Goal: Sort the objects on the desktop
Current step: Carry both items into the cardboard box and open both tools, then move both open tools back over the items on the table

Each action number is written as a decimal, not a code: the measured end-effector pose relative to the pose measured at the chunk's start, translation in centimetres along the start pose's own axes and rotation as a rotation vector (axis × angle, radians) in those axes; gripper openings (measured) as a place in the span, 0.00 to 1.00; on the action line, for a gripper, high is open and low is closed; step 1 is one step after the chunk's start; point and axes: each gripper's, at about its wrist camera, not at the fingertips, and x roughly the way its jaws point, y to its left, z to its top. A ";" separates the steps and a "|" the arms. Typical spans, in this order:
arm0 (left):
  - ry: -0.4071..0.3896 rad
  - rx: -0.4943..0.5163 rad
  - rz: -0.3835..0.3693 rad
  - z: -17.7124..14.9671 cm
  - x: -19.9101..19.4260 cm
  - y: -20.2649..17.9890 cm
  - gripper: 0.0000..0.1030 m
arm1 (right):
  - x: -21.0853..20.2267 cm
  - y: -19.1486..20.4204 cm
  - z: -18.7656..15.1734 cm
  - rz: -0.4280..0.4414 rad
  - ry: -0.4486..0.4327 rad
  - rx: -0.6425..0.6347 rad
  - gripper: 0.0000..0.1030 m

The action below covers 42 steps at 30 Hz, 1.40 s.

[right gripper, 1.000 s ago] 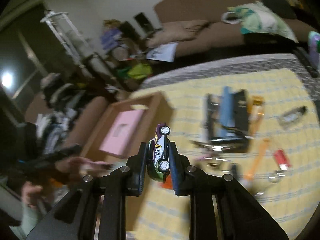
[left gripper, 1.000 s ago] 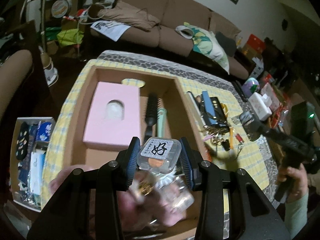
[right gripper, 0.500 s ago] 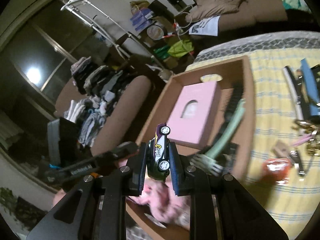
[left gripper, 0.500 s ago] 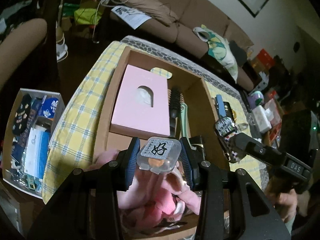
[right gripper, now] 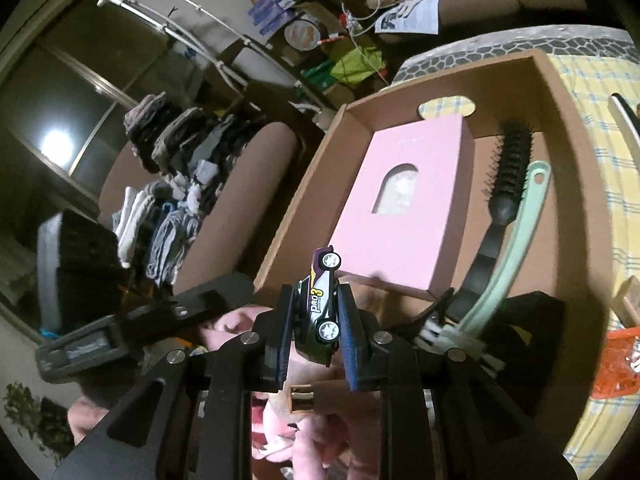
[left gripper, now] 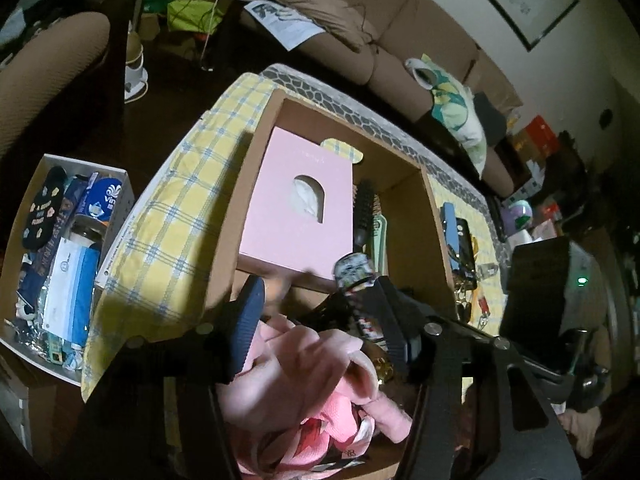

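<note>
A cardboard box (left gripper: 436, 216) (right gripper: 320, 172) sits on the yellow checked tablecloth. It holds a pink tissue box (left gripper: 296, 216) (right gripper: 408, 208), a black hairbrush (left gripper: 364, 216) (right gripper: 508, 184), a mint comb (right gripper: 508, 248) and a pink plush (left gripper: 320, 376). My left gripper (left gripper: 320, 320) is open and empty above the plush. My right gripper (right gripper: 316, 320) is shut on a toy car (right gripper: 320, 300), held over the box's near end. The toy car also shows in the left wrist view (left gripper: 354, 270), with the right gripper coming in from the right.
Loose items lie on the tablecloth right of the box: a blue and black bundle (left gripper: 456, 232), keys (left gripper: 476, 304), an orange packet (right gripper: 620, 356). A white bin of packets (left gripper: 60, 264) stands on the floor at left. A brown sofa (left gripper: 400, 52) is behind.
My left gripper opened and the small clear case it held is gone from its jaws. My right gripper moved with the toy car over the box, close to the left gripper.
</note>
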 end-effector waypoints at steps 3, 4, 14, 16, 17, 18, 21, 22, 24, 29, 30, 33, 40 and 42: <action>-0.021 -0.015 -0.008 0.2 -0.7 0.3 0.55 | 0.8 0.3 -0.2 0.024 0.030 0.002 0.23; -0.029 -0.023 -0.012 0.3 -0.9 0.5 0.57 | 1.1 0.6 -0.3 0.027 0.045 -0.007 0.23; -0.046 -0.023 -0.031 0.4 -0.9 -0.2 0.66 | -2.0 1.2 0.1 -0.103 -0.021 -0.062 0.55; -0.049 -0.015 -0.043 0.3 -0.8 -1.0 0.70 | -3.6 1.0 0.3 -0.143 -0.050 -0.077 0.56; -0.051 -0.008 -0.049 0.2 -0.7 -1.5 0.71 | -4.4 0.9 0.4 -0.155 -0.065 -0.075 0.58; -0.053 -0.001 -0.052 0.2 -0.6 -2.1 0.71 | -5.5 0.5 0.6 -0.166 -0.085 -0.070 0.61; -0.050 0.030 -0.064 0.0 0.0 -4.0 0.75 | -9.0 -0.8 1.0 -0.201 -0.148 -0.048 0.67; -0.048 0.042 -0.069 -0.1 0.2 -4.7 0.76 | -10.4 -1.4 1.2 -0.213 -0.173 -0.036 0.68; -0.043 0.065 -0.082 -0.3 0.7 -6.3 0.78 | -12.8 -2.6 1.4 -0.235 -0.218 -0.005 0.72; -0.017 0.101 -0.153 -1.4 2.4 -10.5 1.00 | -18.4 -6.4 1.2 -0.284 -0.314 0.088 0.83; -0.011 0.108 -0.159 -1.6 2.6 -11.0 1.00 | -19.6 -7.1 1.0 -0.300 -0.333 0.105 0.88; 0.007 0.154 -0.156 -2.3 3.8 -13.5 1.00 | -21.7 -8.7 0.5 -0.359 -0.356 0.128 1.00; 0.034 0.289 -0.111 -4.8 6.5 -19.3 1.00 | -25.9 -12.3 -0.7 -0.463 -0.347 0.156 1.00; 0.036 0.354 -0.075 -5.8 7.3 -21.0 1.00 | -27.5 -13.5 -1.2 -0.500 -0.345 0.168 1.00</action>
